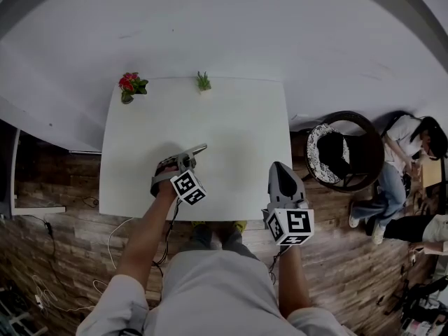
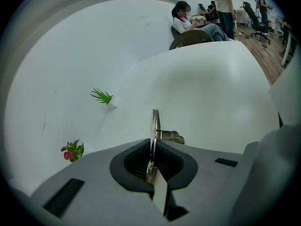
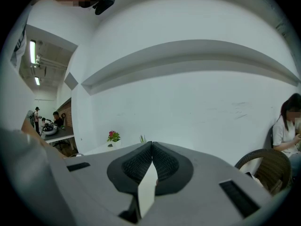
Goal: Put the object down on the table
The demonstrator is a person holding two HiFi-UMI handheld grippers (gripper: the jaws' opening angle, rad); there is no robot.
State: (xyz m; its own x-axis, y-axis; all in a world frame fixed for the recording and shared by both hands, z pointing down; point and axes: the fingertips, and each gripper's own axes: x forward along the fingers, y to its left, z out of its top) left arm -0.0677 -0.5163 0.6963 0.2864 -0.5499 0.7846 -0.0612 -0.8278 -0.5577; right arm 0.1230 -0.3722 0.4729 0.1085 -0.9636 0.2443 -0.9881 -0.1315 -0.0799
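Note:
A thin, flat metal tool [image 1: 193,150] sticks out of my left gripper [image 1: 183,162] over the near left part of the white table [image 1: 241,128]. In the left gripper view the tool [image 2: 154,124] shows edge-on, clamped between the black pads [image 2: 136,160], pointing steeply down at the table [image 2: 211,93], close above it. I cannot tell whether its tip touches the surface. My right gripper [image 1: 282,168] hovers over the table's near right edge. Its jaws [image 3: 151,147] are shut with nothing between them, and it points almost level at the wall.
A red flower pot [image 1: 130,86] and a small green plant [image 1: 204,82] stand at the table's far edge. A round wicker chair [image 1: 344,151] is right of the table, with seated people [image 1: 409,145] beyond. Cables [image 1: 112,247] lie on the wooden floor at left.

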